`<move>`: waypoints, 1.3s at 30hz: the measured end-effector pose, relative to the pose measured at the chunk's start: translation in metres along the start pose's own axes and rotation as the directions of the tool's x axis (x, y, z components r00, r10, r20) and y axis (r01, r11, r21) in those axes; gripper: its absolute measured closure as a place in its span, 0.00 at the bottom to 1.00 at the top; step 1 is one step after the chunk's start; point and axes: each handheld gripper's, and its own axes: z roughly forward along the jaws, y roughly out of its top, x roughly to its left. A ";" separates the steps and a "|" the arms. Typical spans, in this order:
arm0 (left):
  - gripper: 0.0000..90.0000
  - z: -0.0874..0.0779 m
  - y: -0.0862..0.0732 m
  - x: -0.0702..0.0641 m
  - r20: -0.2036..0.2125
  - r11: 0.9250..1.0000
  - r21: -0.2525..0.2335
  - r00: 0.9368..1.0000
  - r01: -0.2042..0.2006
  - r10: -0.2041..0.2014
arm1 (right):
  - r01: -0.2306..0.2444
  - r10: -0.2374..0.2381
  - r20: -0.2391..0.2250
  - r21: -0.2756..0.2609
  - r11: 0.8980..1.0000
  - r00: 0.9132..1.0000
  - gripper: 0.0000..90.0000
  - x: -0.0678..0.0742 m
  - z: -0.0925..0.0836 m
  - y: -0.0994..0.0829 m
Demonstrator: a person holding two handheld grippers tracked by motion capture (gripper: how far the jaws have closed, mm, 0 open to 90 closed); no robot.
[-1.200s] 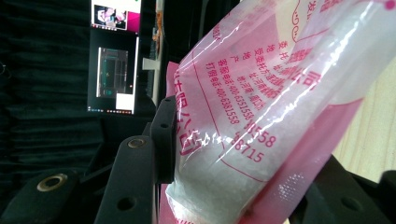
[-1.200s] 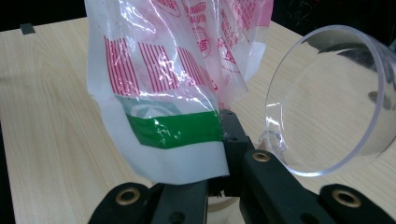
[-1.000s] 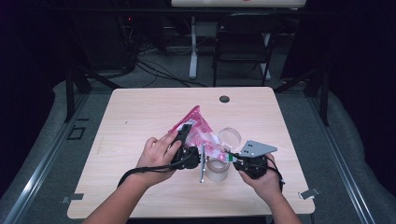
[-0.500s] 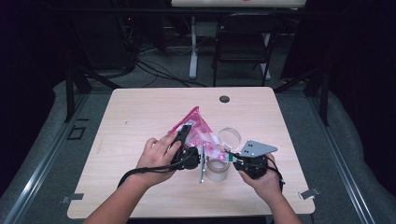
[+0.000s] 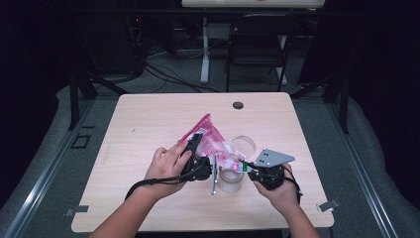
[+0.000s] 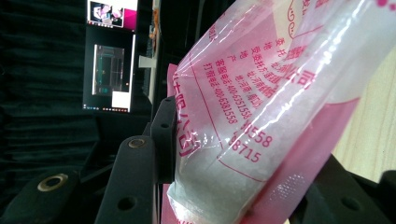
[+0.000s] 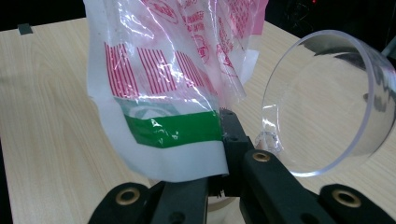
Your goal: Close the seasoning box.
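Observation:
A pink and clear plastic bag (image 5: 210, 136) of white granules is held up over the table between both hands. My left gripper (image 5: 198, 145) is shut on its filled body; in the left gripper view the bag (image 6: 261, 93) bulges between the black jaws of this gripper (image 6: 243, 154). My right gripper (image 5: 245, 167) is shut on the bag's white and green edge (image 7: 163, 140), pinched at the jaw tips (image 7: 225, 135). A clear plastic cup (image 5: 230, 182) stands upright just below the bag, between the two grippers.
A second clear round container (image 7: 327, 102) lies on its side behind the right gripper (image 5: 243, 144). A black grommet (image 5: 238, 105) sits near the wooden table's far edge (image 5: 148, 99). A folding chair (image 5: 257, 44) stands beyond the table.

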 end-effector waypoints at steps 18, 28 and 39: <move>0.68 0.000 -0.002 -0.003 0.013 1.000 0.005 1.000 0.021 -0.021 | 0.002 -0.002 0.003 -0.005 1.000 1.000 1.00 0.000 -0.001 0.001; 0.70 0.001 -0.005 -0.006 0.038 0.999 0.012 0.998 0.051 -0.052 | 0.004 -0.004 0.002 -0.009 1.000 1.000 1.00 0.001 -0.002 0.002; 0.70 0.000 -0.008 -0.009 0.056 0.995 0.021 0.994 0.094 -0.095 | 0.007 -0.007 0.007 -0.024 1.000 1.000 1.00 0.003 -0.002 0.004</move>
